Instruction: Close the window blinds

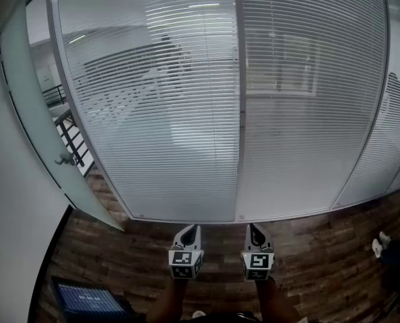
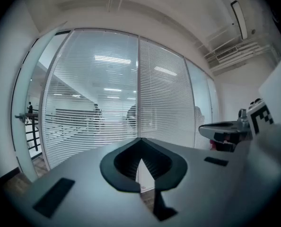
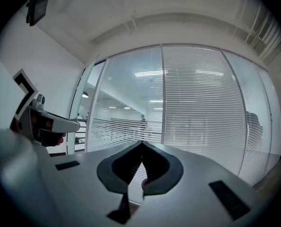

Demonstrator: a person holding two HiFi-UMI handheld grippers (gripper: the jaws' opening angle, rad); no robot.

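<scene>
Jaws on both sides are pressed together w/ nothing pinched. The left gripper point(image 2: 140, 139) shows its two dark pads meeting at the tip in its own view, and the right gripper point(image 3: 141, 142) looks the same, tips touching and only the glass wall visible beyond them. From the head view both are held low, side by side but apart, over the wood floor point(image 1: 119, 247). They point toward the window blinds point(image 1: 159, 113) but sit well short of them, touching nothing. Each gripper view also catches the other gripper at its edge, so they're pretty much level w/ each other. Blinds are white horizontal slats in a floor-to-ceiling glass wall, split into panels by a vertical frame post point(image 1: 239, 99). The left panel's slats are tilted enough that you can see thru to a room w/ ceiling lights. The right panel looks denser and milkier, tho a pale framed shape still shows thru it. A glass door point(image 1: 31, 113) stands at far left w/ a handle point(image 1: 65, 159) on it, and a dark railing point(image 1: 69, 130) is visible past its edge. A lit screen point(image 1: 89, 300) sits at bottom left, and a pair of light shoes point(image 1: 380, 243) pokes in at the right edge.
</scene>
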